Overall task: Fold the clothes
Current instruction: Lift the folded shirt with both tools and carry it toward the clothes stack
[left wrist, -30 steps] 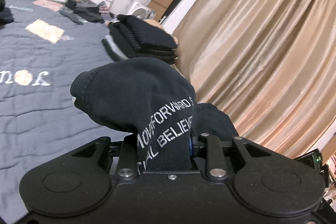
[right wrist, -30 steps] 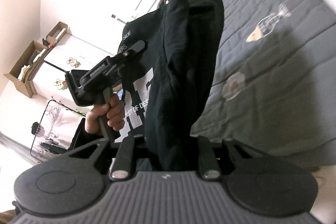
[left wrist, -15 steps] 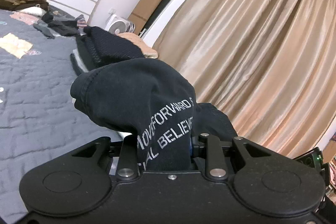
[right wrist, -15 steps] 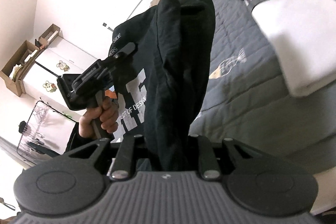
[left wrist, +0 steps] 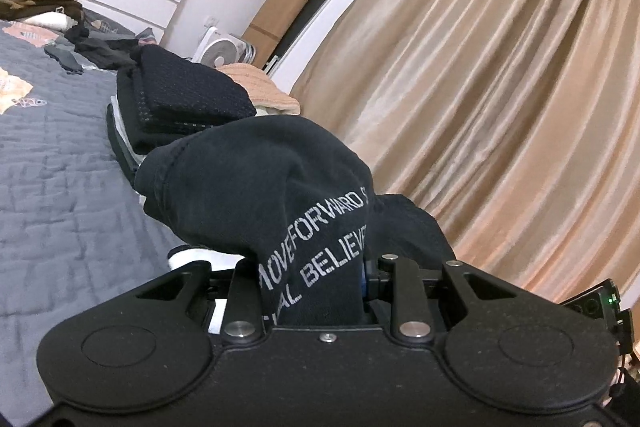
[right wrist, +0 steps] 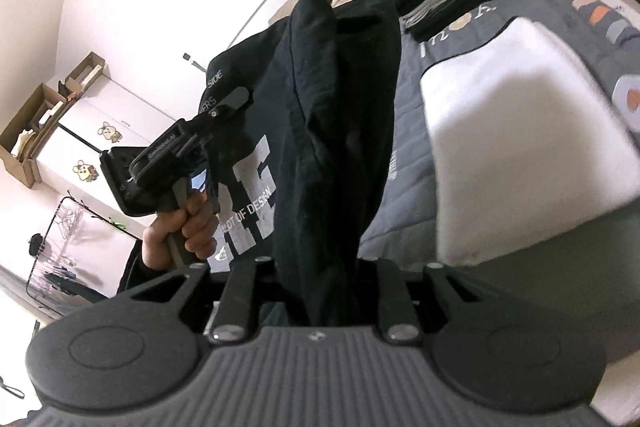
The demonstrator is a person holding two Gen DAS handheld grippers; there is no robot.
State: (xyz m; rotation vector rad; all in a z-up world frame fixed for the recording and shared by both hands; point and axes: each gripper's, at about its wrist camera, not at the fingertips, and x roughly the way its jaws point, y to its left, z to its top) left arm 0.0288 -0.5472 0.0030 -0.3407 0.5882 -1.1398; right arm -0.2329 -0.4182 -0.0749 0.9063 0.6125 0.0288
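We have the black T-shirt [right wrist: 332, 131] pinched in both tools and hanging in the air between them: the left gripper [left wrist: 320, 279] is clamped on a bunched, lettered edge, the right gripper [right wrist: 320, 283] on a gathered fold rising straight ahead of it. From the right tool, the left hand [right wrist: 180, 231] sits off to its left, the shirt's width spanning the two. The grey quilt [right wrist: 408, 163] lies ahead and below, so we judge laying it flat there comes next.

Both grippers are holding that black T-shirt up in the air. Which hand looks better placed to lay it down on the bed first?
Probably the right. The right gripper looks down over the grey quilt, while the left gripper, also clamped on the black T-shirt, faces the curtain.
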